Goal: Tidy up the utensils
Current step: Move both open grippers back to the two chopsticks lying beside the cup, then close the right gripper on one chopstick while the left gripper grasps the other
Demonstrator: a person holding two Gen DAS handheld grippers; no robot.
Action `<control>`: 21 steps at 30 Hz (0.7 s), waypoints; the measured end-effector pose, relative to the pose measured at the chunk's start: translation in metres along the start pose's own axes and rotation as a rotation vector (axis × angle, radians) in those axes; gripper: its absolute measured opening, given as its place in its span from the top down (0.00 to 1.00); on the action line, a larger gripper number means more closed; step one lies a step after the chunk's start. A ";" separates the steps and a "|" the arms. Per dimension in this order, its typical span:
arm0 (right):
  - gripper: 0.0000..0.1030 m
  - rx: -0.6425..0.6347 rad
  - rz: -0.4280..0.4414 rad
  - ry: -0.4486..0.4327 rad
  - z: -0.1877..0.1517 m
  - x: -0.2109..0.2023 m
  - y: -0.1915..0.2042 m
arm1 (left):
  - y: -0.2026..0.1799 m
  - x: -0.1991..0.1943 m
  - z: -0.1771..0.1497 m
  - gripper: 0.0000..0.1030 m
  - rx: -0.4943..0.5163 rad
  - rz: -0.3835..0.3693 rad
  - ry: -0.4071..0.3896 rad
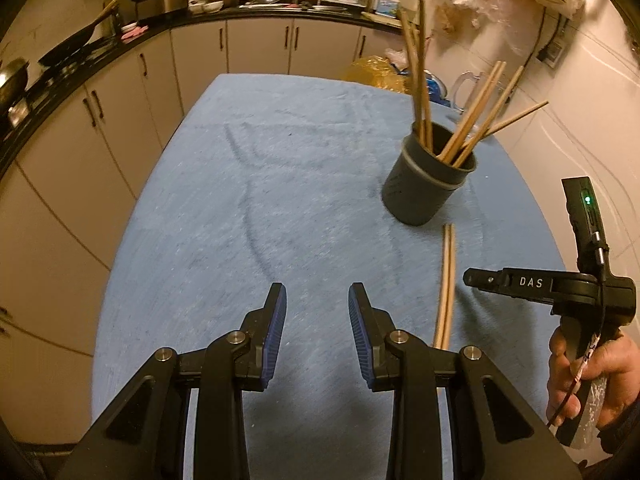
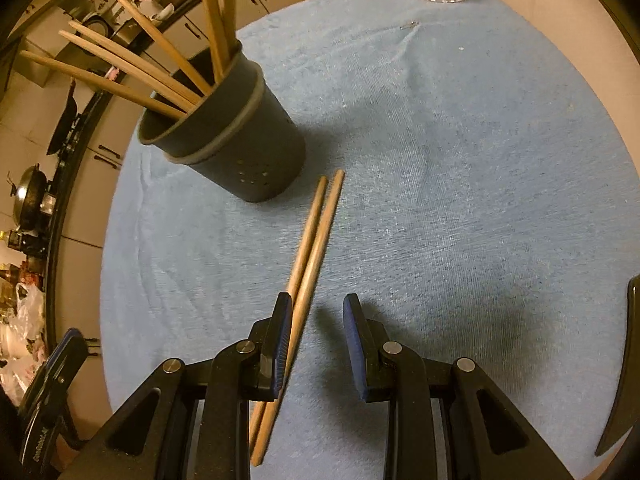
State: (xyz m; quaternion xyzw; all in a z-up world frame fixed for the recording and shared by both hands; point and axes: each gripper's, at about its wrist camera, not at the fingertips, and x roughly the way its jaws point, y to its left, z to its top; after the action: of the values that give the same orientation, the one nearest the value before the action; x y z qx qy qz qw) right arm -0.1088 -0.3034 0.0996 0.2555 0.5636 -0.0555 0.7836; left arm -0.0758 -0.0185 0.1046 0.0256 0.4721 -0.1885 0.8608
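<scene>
Two pale wooden chopsticks (image 2: 310, 280) lie side by side on the blue cloth-covered desk (image 2: 460, 180), and this is the pair that matters. Their long axis runs near to far, tilting slightly right at the far tips, which end just beside the foot of the dark grey perforated utensil cup (image 2: 236, 136). That cup stands upright, already bristling with more wooden chopsticks (image 2: 132, 64) leaning left.

The right tongs (image 2: 316, 344) are clearly the nearer ones: spread wide, holding nothing, hovering low over the pair. The sticks pass right against the left blue pad (image 2: 282, 344), off-centre in the gap, so I judge a small shift left is needed before closing.

The left tongs (image 1: 318, 332) hang open and empty over bare cloth, with the pair off to their right and the cup further away on the right.
</scene>
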 end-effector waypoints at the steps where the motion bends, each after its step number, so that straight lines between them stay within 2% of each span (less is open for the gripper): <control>1: 0.75 -0.003 -0.003 0.003 0.001 0.003 0.000 | 0.002 0.000 -0.002 0.70 -0.007 0.002 0.003; 5: 0.76 -0.024 -0.007 0.018 0.004 0.013 0.005 | 0.008 0.002 -0.007 0.70 -0.025 0.010 0.012; 8: 0.81 -0.049 -0.027 0.027 0.005 0.023 0.012 | 0.008 0.005 -0.008 0.70 -0.032 0.013 0.019; 12: 0.89 -0.102 -0.066 0.022 0.008 0.026 0.020 | 0.006 0.011 -0.007 0.70 -0.035 0.006 0.029; 15: 0.90 -0.151 -0.106 0.030 0.011 0.025 0.023 | -0.002 0.017 -0.004 0.70 -0.024 -0.012 0.041; 21: 0.90 -0.123 -0.125 0.048 0.015 0.013 -0.012 | -0.036 0.035 0.003 0.70 0.035 -0.097 0.080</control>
State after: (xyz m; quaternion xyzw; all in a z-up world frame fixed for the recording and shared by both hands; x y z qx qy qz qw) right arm -0.0960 -0.3180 0.0874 0.1726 0.5994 -0.0637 0.7791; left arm -0.0687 -0.0633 0.0821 0.0252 0.5036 -0.2370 0.8304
